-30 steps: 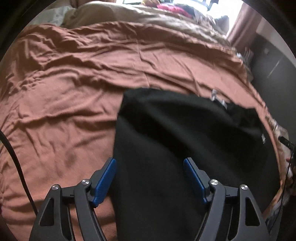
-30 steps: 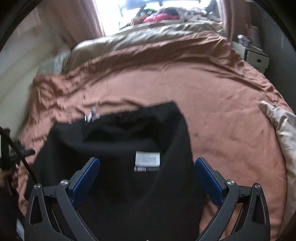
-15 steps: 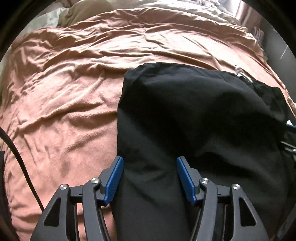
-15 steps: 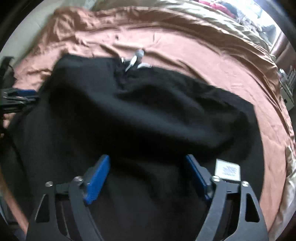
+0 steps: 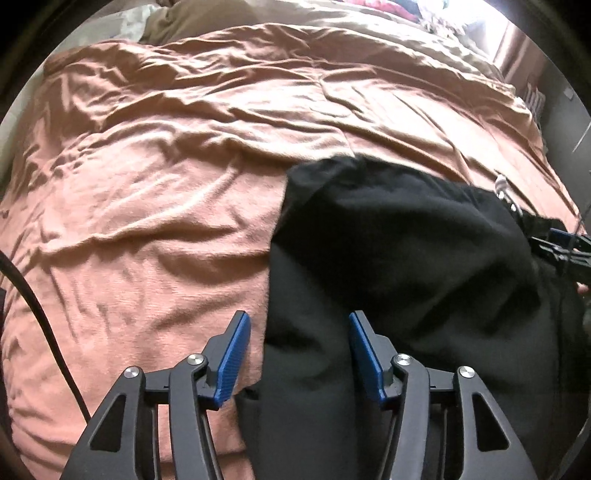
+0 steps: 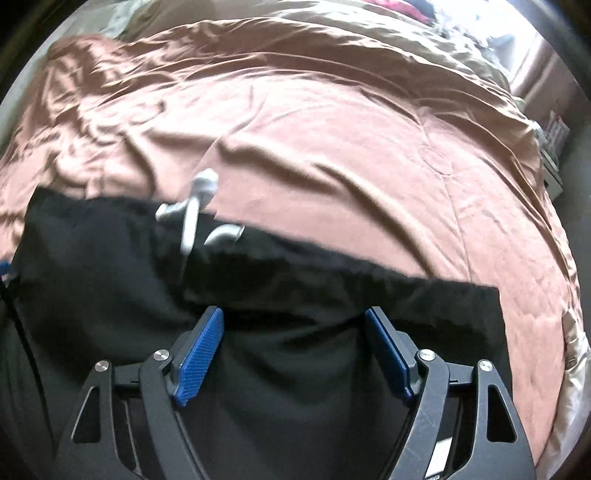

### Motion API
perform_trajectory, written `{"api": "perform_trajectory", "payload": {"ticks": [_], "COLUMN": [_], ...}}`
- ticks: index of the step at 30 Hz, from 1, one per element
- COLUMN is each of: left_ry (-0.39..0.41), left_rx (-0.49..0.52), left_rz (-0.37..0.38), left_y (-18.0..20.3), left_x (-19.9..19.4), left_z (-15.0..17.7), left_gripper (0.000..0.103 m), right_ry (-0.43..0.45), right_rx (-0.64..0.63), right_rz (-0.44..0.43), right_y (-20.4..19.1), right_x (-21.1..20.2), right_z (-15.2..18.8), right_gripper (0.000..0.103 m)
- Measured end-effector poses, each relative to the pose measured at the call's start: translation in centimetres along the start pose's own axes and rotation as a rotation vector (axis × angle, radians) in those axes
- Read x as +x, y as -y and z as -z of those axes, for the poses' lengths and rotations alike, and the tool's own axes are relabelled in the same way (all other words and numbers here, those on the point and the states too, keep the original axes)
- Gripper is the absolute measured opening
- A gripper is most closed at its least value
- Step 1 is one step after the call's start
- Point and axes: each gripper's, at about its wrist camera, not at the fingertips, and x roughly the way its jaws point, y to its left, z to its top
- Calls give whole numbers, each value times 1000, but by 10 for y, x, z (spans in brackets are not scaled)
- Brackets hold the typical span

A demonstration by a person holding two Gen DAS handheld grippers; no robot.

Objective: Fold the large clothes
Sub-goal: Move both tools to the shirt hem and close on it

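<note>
Nearest in the left wrist view, the left claw (image 5: 300, 354) stands partly open, its blue pads straddling the left edge of the black garment (image 5: 406, 266); cloth lies between the pads, but whether they pinch it cannot be told. In the right wrist view the right claw (image 6: 294, 350) is spread wider over the same garment (image 6: 280, 325), gripping nothing that shows.

The garment lies on the bed, on the near right part of the rust-coloured bedspread (image 5: 166, 177). It looks doubled over at least once: a thick rounded fold runs along its far side, and a straight hem edge crosses the right view. The layers are lumpy and the edges do not line up, so by my judgement the folding is about midway, with smoothing and at least one more fold left.

Count: one black garment, two claws, one bedspread. One pale drawstring (image 6: 195, 206), with several loose ends showing, lies at the garment's far edge. Farther off, beige bedding (image 5: 369, 33) sits at the bed's far side, with bright clutter beyond, too blurred to count.
</note>
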Motion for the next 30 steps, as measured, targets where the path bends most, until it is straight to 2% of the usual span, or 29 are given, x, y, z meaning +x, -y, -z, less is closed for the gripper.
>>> {"api": "perform_trajectory", "payload": {"ticks": [2, 5, 10, 15, 19, 25, 28, 30], "left_ry": [13, 41, 66, 63, 78, 101, 79, 61], "left_rx": [-15, -28, -84, -122, -80, 12, 51, 79], "left_rz": [21, 55, 102, 132, 158, 169, 185, 160], "left_y": [-5, -15, -31, -34, -16, 30, 53, 63], "left_x": [-11, -34, -69, -92, -109, -123, -117, -112], "left_z": [1, 7, 27, 62, 93, 124, 135, 143], "left_gripper": [57, 57, 57, 57, 57, 57, 57, 57], "right_ry": [0, 15, 41, 41, 44, 23, 15, 22], "right_rx": [39, 60, 46, -6, -56, 2, 53, 61], "right_rz": [-16, -79, -164, -203, -169, -179, -178, -161], "right_y": [4, 8, 9, 14, 31, 62, 71, 73], "right_x": [-1, -22, -61, -92, -109, -114, -110, -110], "right_z": [-4, 6, 40, 86, 125, 183, 209, 225], "right_gripper": [67, 66, 66, 66, 66, 66, 66, 66]}}
